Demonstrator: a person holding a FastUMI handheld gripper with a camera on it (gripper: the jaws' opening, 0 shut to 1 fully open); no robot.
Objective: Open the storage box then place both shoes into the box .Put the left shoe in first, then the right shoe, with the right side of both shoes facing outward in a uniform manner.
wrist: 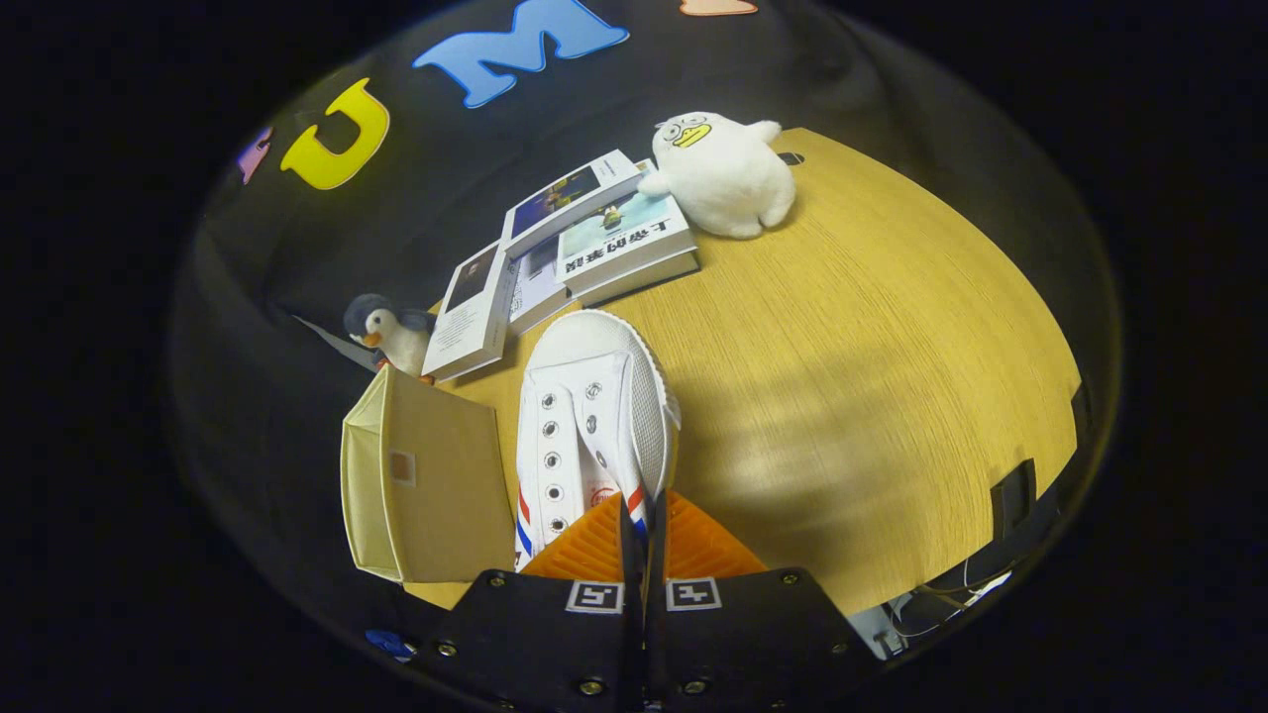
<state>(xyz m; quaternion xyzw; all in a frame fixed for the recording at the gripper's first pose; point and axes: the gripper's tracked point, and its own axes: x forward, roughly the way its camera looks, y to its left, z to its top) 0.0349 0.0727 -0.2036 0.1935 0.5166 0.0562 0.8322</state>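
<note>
The gripper [642, 525] pinches the white shoe [592, 426] by its side wall, probably to carry it into the storage box [426, 485] just beside.

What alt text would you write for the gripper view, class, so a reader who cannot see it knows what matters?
The gripper is shut on the side wall of a white shoe, which points toward a stack of books on a wooden table. A tan box stands beside the shoe, with a toy penguin behind it and a white toy duck by the books.
</note>
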